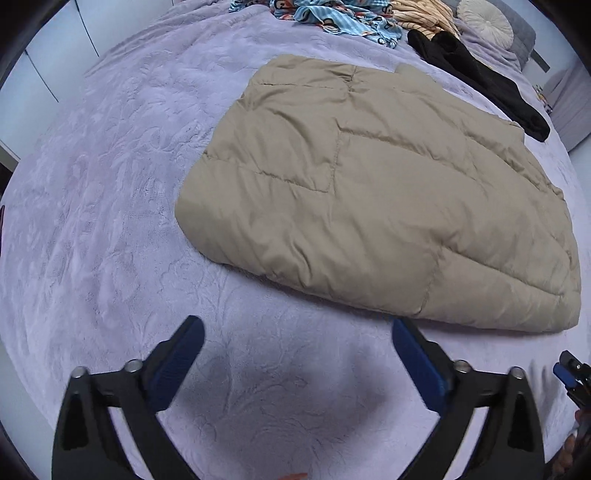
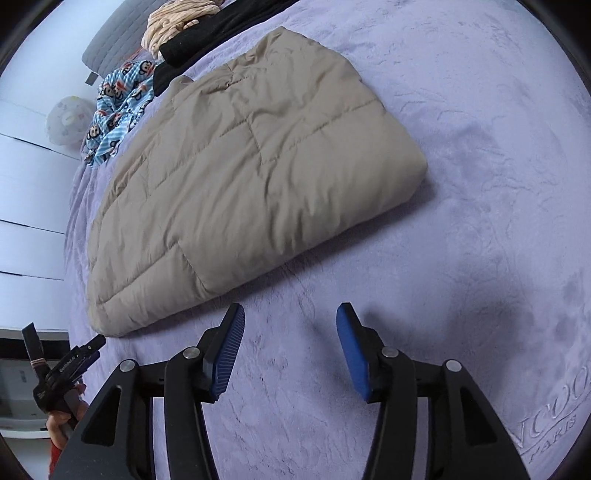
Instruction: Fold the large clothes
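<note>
While both tools pointed steeply down at the lilac embossed plush bedspread [image 1: 110, 206], neither one held anything. The left gripper [image 1: 297, 336] had its blue-padded fingers [image 1: 177, 365] spread wide, with only bedspread between them. The right gripper [image 2: 290, 319] had its fingers [image 2: 229, 350] parted less widely, also over bare bedspread. The folded tan quilted puffer garment [image 1: 388, 192] lay flat just beyond the fingertips of both grippers, apart from them; in the left view its near edge sat close to the right-hand finger. Past the garment's far edge lay a black garment [image 1: 480, 77], a blue cartoon-print cloth [image 2: 118, 107] and a cream striped cloth [image 2: 177, 22].
</note>
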{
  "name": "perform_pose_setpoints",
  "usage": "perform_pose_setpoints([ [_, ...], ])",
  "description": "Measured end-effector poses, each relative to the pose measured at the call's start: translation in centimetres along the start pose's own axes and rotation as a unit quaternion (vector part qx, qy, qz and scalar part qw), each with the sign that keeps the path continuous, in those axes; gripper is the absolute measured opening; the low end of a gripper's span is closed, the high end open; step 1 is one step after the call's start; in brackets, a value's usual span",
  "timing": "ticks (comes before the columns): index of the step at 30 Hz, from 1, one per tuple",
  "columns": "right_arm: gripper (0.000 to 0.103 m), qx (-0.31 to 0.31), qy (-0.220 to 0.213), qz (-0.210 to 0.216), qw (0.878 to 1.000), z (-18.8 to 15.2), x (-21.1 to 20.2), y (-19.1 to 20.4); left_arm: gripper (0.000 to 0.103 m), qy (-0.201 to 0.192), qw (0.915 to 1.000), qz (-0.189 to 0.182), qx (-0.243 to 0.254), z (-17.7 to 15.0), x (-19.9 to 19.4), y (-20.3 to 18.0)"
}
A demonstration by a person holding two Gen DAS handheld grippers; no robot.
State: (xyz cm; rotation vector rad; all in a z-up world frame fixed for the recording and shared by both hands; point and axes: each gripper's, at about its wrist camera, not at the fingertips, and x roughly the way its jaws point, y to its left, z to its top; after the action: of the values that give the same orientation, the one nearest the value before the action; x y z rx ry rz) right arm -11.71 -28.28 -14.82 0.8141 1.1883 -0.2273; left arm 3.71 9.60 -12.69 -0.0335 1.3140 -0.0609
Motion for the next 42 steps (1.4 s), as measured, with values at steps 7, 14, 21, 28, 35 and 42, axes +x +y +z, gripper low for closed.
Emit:
perform_pose_setpoints([
  [7, 0.068, 0.013, -0.001, 0.006, 1.000, -3.0, 0.3, 0.4, 0.103, 0.013, 0.9998, -0.006, 0.015, -1.7, -0.1, 1.0],
  [14, 0.085, 0.053, -0.001, 0.064, 0.997, -6.4, 0.9, 2.2, 0.103, 0.012, 0.9993, -0.014, 0.033, -2.4, -0.8, 2.8],
  [21, 0.103, 0.107, -0.031, 0.116, 0.987, -8.9, 1.0, 3.0, 0.103, 0.001, 0.9983, -0.013, 0.056, -2.4, -0.7, 3.8],
  [28, 0.103, 0.151, -0.018, 0.130, 0.980, -9.8, 2.4, 1.7, 0.103, 0.042, 0.9951, -0.083, 0.034, -2.2, 1.9, 5.1],
  [35, 0.103, 0.191, -0.024, 0.179, 0.965, -6.7, 3.1, -0.2, 0.103, 0.010, 0.9807, -0.183, -0.068, 0.3, 1.3, 6.7],
  [42, 0.103, 0.167, -0.027, 0.186, 0.968, -1.4, 3.8, 0.1, 0.103, 0.021, 0.9628, -0.245, -0.112, 2.7, 3.8, 6.1],
])
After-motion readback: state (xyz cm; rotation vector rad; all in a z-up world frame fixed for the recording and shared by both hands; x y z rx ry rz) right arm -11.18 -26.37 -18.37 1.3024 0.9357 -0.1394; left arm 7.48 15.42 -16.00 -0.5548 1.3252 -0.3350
